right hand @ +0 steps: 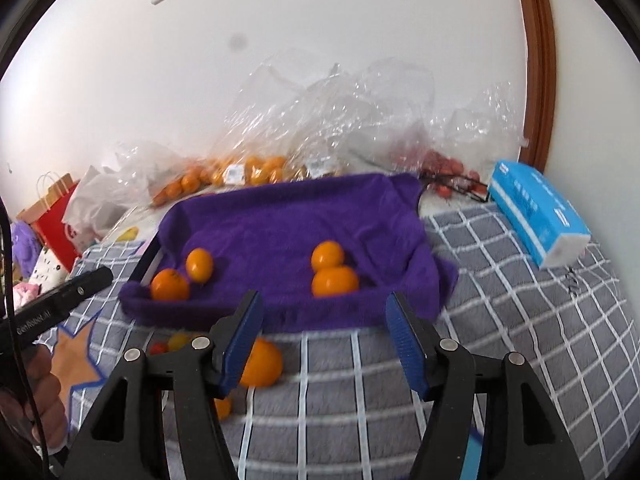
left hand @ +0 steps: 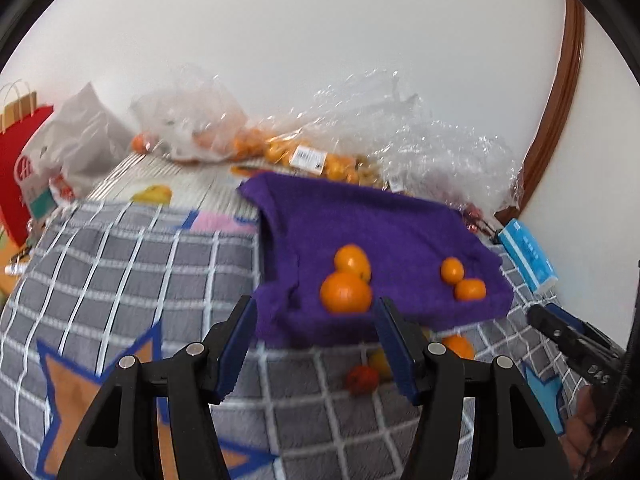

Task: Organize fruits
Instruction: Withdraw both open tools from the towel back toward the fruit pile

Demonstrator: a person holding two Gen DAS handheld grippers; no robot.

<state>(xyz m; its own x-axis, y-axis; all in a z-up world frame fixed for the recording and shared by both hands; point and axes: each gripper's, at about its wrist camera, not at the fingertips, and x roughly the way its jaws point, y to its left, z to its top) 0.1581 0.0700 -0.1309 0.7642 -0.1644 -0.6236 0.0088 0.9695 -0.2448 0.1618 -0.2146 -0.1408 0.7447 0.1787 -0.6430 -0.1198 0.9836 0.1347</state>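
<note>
Four round orange citrus fruits point(right hand: 335, 280) sit in two pairs on a purple towel-lined tray point(right hand: 280, 216), which rests on a grey checked blanket point(right hand: 520, 300). More loose fruit, including a larger orange point(right hand: 262, 364), lies on the blanket just in front of the tray. Both the left gripper point(left hand: 314, 344) and the right gripper point(right hand: 324, 340) hover spread and empty. On such soft bedding, a nudge would probably send the loose fruit rolling away.
</note>
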